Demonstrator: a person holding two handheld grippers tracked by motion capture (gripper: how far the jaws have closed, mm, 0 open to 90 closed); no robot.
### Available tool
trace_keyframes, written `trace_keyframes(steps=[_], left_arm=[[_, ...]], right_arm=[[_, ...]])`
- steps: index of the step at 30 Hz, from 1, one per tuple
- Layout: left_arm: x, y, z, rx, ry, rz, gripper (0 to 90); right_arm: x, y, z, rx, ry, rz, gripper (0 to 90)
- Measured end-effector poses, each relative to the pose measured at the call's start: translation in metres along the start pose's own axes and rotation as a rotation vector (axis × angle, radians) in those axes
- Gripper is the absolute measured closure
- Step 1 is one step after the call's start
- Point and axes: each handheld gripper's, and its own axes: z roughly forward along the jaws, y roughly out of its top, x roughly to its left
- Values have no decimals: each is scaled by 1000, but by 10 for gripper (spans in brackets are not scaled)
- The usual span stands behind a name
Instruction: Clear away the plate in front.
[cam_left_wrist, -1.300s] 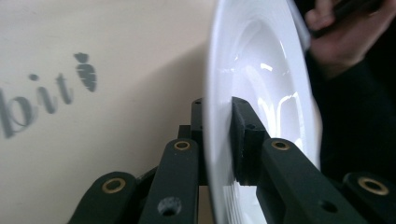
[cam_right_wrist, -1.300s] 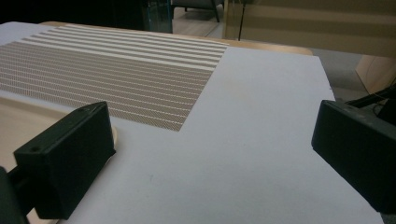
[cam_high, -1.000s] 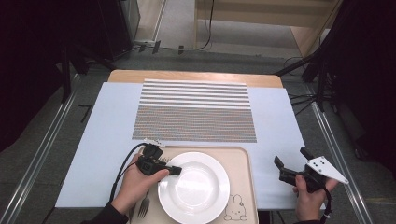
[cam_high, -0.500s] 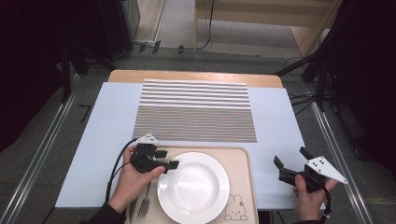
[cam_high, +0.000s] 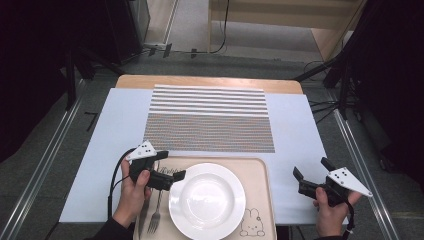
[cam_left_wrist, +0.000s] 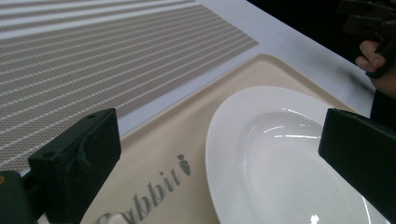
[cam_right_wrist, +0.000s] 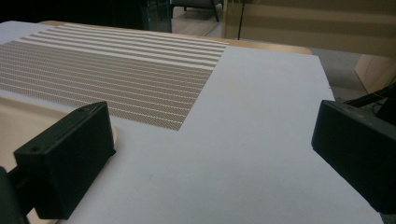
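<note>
A white plate sits on a beige tray with a rabbit print at the table's front edge. A fork lies on the tray left of the plate, beside the person's left hand. My left gripper hovers over the tray's left part, just off the plate's rim. Its jaws have just been opening and now stand wide apart with nothing between them. In the left gripper view the plate lies ahead of the left gripper. My right gripper stands open over the bare cover right of the tray, as the right gripper view confirms.
A striped woven placemat covers the middle of the pale blue table cover. Metal rails run along both sides of the table. Stands and cables are on the floor beyond the far edge.
My left gripper has lifted and drawn back left from the plate's rim, and its jaws have spread wider. The right gripper has stayed where it was.
</note>
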Motion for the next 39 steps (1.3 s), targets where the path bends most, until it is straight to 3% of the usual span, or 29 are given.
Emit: trace_keyframes(steps=[7, 15, 39], left_arm=[[5, -5, -12, -58, 53, 17, 0], [13, -14, -23, -84, 109, 22, 0], [32, -42, -58, -115, 220, 31, 0]], right_arm=[[0, 0, 0, 2, -1, -1, 0], [0, 0, 0, 1, -2, -7, 0], [0, 0, 1, 3, -3, -3, 0]])
